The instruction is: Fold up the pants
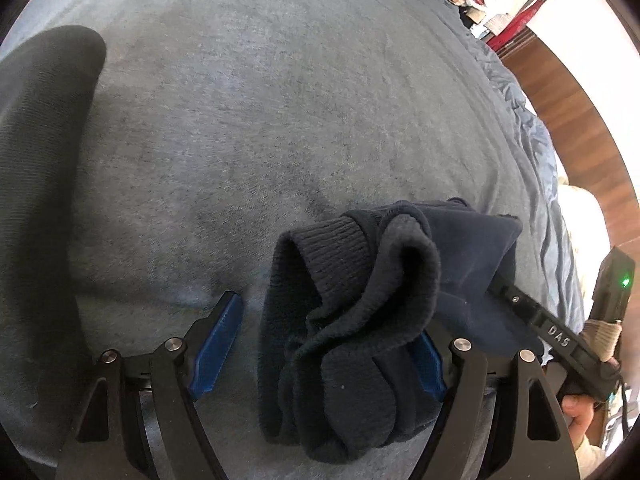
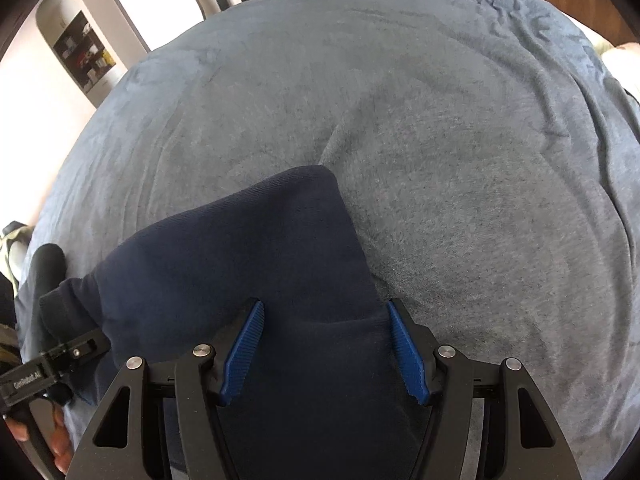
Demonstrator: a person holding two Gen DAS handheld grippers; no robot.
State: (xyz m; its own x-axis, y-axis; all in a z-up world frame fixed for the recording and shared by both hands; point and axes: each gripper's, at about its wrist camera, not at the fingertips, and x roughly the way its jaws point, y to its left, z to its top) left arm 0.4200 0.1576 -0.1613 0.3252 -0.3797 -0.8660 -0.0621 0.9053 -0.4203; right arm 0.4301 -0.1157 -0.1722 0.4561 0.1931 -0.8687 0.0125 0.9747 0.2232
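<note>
While the left gripper stands wide open around the bunched cuff end of the navy pants at lower centre on the grey bedcover, the right gripper, lettered "DAS", straddles the leg equally open, gripping nothing, cloth running up-left.

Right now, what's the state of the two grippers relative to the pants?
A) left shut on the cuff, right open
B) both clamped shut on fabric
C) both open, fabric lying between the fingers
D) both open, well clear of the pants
C: the left gripper and the right gripper both show blue pads spread wide, with the navy pants lying between them on the grey bedcover, nothing pinched.
</note>
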